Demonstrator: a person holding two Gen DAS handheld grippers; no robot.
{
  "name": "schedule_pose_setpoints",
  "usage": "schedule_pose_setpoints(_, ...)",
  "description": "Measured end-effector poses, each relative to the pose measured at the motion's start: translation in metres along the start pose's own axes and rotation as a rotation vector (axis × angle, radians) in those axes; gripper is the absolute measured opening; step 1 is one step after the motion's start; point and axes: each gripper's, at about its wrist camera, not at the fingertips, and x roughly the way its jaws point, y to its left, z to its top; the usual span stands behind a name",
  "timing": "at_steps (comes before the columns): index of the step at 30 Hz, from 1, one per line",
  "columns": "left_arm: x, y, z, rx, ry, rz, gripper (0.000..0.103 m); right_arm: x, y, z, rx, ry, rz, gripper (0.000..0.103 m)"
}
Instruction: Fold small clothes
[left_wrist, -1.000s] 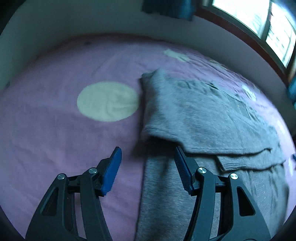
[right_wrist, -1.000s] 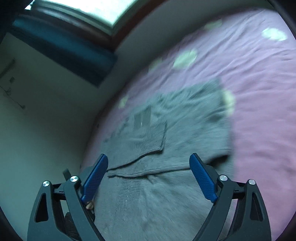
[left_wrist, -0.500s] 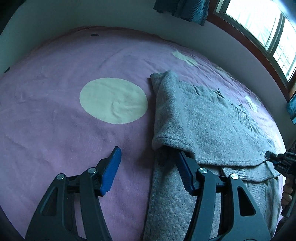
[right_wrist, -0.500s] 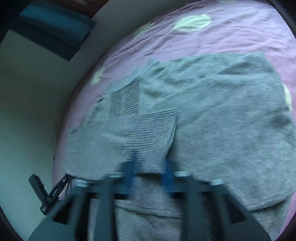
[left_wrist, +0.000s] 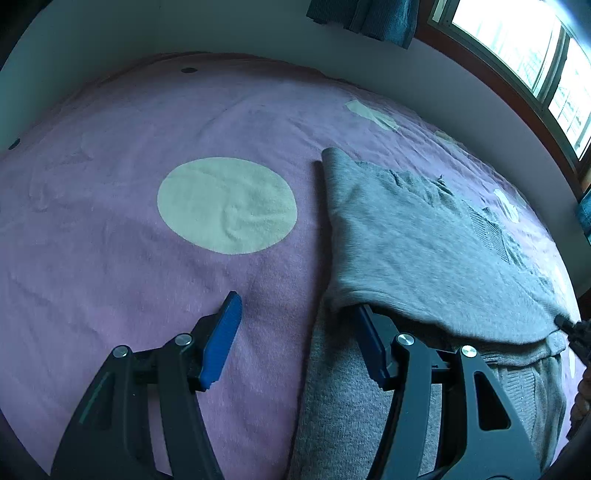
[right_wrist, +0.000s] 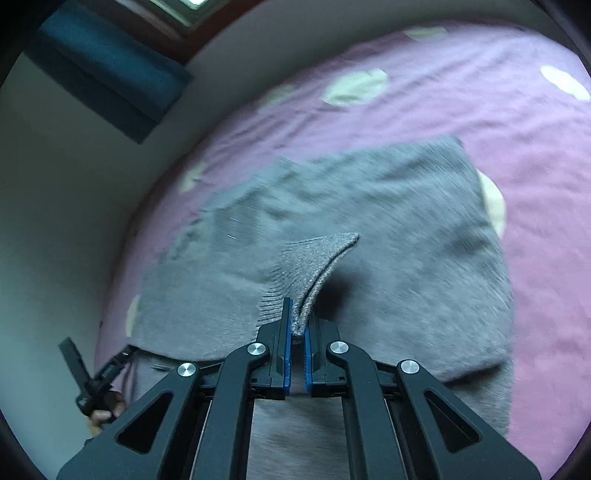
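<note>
A grey knit sweater (left_wrist: 424, 251) lies folded over on a purple bedspread (left_wrist: 110, 258) with cream dots. My left gripper (left_wrist: 295, 325) is open at the sweater's near left corner; its right finger (left_wrist: 369, 339) sits under the folded top layer, its left finger (left_wrist: 221, 336) over bare bedspread. In the right wrist view my right gripper (right_wrist: 297, 332) is shut on the ribbed cuff (right_wrist: 314, 266) of the sweater (right_wrist: 406, 240) and holds it lifted above the body.
A large cream dot (left_wrist: 225, 205) lies left of the sweater. A wall and a window (left_wrist: 535, 55) run along the far side. A dark blue curtain (right_wrist: 107, 74) hangs by the wall. The other gripper's tip (left_wrist: 574, 332) shows at the right edge.
My right gripper has closed on the ribbed cuff and lifted it. My left gripper has slid its right finger under the folded edge.
</note>
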Motion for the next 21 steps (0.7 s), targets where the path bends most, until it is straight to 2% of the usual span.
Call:
schedule_pose_setpoints(4,0.000,0.001,0.000,0.000,0.001,-0.003,0.059,0.011,-0.017,-0.004,0.029,0.022,0.014,0.005)
schedule_pose_setpoints(10,-0.003,0.003,0.000,-0.003,-0.003,-0.019,0.059,0.009,-0.021,-0.002,0.026,0.031,0.036,0.005)
schedule_pose_setpoints(14,-0.014,0.011,-0.003,-0.021,0.010,-0.085,0.059,-0.003,-0.026,-0.006,0.037,0.031,0.064,0.007)
schedule_pose_setpoints(19,-0.021,0.024,0.004,-0.089,0.006,-0.181,0.059,-0.043,-0.037,-0.012,0.008,-0.019,0.106,0.007)
schedule_pose_setpoints(21,-0.015,0.025,0.010,-0.105,0.010,-0.194,0.059,-0.059,-0.048,-0.012,0.020,-0.051,0.107,0.015)
